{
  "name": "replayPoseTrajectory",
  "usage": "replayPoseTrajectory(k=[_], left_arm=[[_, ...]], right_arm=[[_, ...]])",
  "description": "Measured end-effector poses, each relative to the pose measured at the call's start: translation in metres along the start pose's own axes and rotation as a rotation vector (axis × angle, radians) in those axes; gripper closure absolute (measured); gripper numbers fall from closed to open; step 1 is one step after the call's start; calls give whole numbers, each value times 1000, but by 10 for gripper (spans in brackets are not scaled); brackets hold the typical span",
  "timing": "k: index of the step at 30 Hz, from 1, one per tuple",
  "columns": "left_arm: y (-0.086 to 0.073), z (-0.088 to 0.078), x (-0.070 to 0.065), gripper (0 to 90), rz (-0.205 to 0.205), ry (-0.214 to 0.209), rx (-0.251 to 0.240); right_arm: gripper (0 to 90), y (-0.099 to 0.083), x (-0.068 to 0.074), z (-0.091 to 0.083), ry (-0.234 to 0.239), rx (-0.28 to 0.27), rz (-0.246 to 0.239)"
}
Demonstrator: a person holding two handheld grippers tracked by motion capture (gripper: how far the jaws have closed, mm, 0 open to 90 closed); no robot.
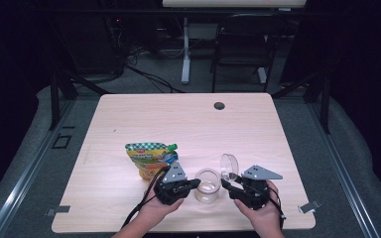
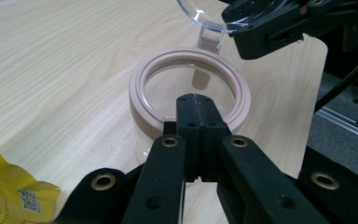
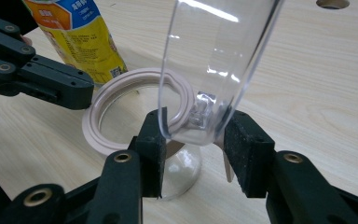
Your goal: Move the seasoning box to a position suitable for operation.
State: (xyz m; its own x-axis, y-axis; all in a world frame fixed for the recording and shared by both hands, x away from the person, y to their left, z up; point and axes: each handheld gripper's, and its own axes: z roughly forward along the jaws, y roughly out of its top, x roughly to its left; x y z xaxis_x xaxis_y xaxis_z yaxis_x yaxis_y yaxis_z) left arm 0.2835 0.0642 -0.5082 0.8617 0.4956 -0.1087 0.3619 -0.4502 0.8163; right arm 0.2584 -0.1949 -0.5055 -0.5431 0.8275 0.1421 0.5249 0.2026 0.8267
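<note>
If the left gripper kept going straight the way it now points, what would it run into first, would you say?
The left gripper, jaws shut, already sits at the near rim of the jar. Straight on, it would likely push that rim first; beyond lies the open lid.

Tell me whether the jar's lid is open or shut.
Open: the clear lid stands up from the jar rim, between the right gripper's jaws.

The pale wooden worktop [image 1: 129, 119] has a smooth, matt laminate look with fine straight grain. The clear jar [image 1: 208, 187] looks like glass or hard plastic, glossy and see-through, and its beige ring-shaped rim [image 2: 140, 88] is matt, smooth plastic. The round transparent plastic lid [image 3: 214, 60] shines with bright reflections. The yellow printed pouch [image 1: 151, 157] is glossy, crinkled film. Each black tool [image 3: 193, 140] is matt plastic with brass-coloured metal rivets and rough, grainy jaw pads.
</note>
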Motion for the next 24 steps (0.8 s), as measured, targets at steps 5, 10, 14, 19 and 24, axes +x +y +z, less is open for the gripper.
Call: replayPoseTrajectory(k=[5,10,14,19,24], left_arm=[[0,1,-1,899,3,5,-6],[-1,0,-3,878,11,21,-12],[-2,-5,0,863,-7,35,-21],[-9,-17,4,848,-29,63,-24],[-20,-31,8,832,-41,96,-10]], right_arm=[[637,-1,-1,7,-5,3,4],[690,0,-3,11,-9,-3,10],[713,1,-7,16,-9,-14,16],[746,5,-19,21,11,-21,57],[756,8,-24,27,30,-29,73]])
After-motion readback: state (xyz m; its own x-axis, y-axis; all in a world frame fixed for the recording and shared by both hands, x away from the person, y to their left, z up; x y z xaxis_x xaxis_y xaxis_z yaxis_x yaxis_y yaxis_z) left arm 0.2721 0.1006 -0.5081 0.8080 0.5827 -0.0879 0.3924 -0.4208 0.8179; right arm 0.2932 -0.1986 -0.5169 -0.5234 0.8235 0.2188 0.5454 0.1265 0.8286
